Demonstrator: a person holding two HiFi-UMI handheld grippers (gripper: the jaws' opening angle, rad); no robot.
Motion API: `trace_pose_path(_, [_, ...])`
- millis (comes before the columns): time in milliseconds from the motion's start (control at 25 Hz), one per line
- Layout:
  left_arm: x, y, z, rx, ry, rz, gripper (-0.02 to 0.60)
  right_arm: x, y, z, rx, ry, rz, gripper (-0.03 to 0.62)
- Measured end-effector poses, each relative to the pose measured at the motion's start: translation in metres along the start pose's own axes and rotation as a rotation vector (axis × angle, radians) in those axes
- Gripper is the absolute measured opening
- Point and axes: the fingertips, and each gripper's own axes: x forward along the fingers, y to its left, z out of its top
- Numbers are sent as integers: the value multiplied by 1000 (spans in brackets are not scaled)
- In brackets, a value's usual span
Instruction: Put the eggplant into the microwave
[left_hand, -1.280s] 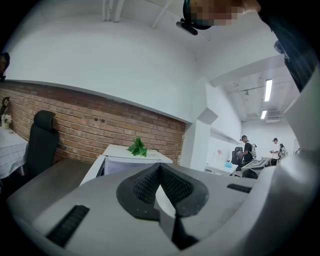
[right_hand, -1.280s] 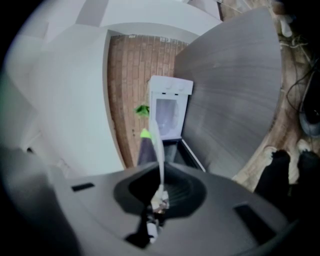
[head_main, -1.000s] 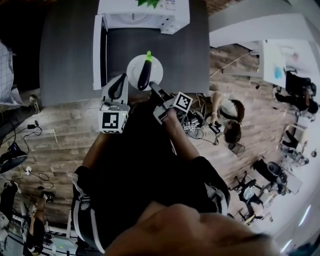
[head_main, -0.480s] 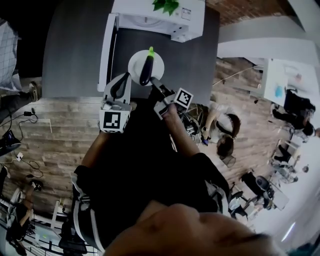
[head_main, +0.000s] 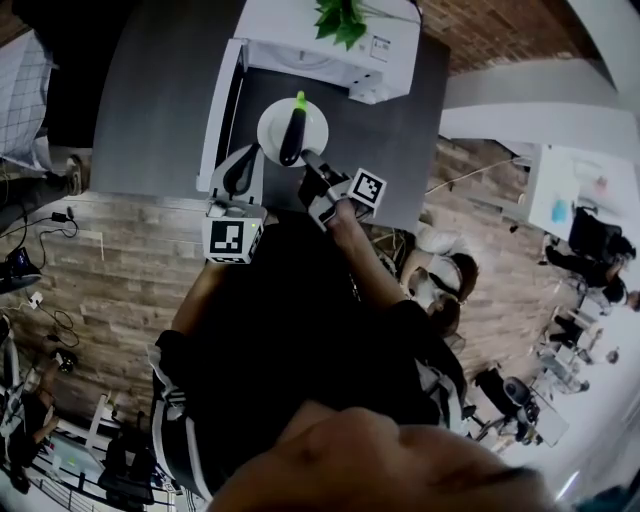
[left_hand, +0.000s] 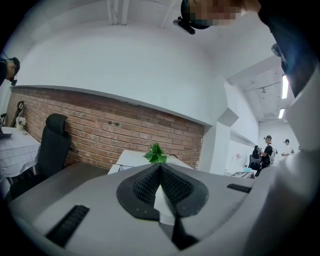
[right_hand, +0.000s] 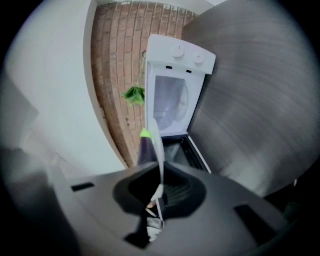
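Eggplant (head_main: 291, 137), dark purple and long with a bright green stem tip, lies on a round white plate (head_main: 268, 120) whose near rim is pinched between the almost closed jaws of the right gripper (head_main: 306, 160). In the right gripper view the thin rim stands edge-on between the pads, and the vegetable sits just beyond the fingertips and to their left. The left gripper (head_main: 250, 152), its jaws pressed together on nothing, hovers just beside the plate's opposite edge and does not visibly touch it.

Ahead of both sets of fingers stands the boxy white microwave (head_main: 330, 45). Its door (head_main: 222, 110) is swung open at the left gripper's side, and a leafy green plant (head_main: 340, 15) sits on top. Everything rests on a grey tabletop (head_main: 160, 100).

The step in hand appears to be the carry: plate and load are held out before the open cavity but are not yet inside. Whether the plate is clear of the tabletop cannot be told. The next move likely calls for keeping the plate level so the eggplant does not roll. The plate would then go through the opening and settle on the cavity floor before the pinch lets go.
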Motion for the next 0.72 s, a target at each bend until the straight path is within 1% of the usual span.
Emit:
trace_pose_path(80, [1, -3, 2, -12, -2, 7, 32, 3, -1, 3, -5, 10, -1, 38])
trace_pose_path(240, [8, -1, 3, -12, -14, 18, 32, 12, -4, 10, 9, 23, -7, 38])
trace_pose_path(440, [24, -2, -7, -35, -1, 33, 32, 23, -12, 27, 22, 34, -20, 38])
trace_pose_path(600, [29, -6, -13, -28, 5, 32, 31, 29, -19, 40, 26, 27, -27, 38])
trace_pose_path(720, [38, -10, -16, -38, 6, 40, 31, 35, -30, 56, 38, 17, -35, 38])
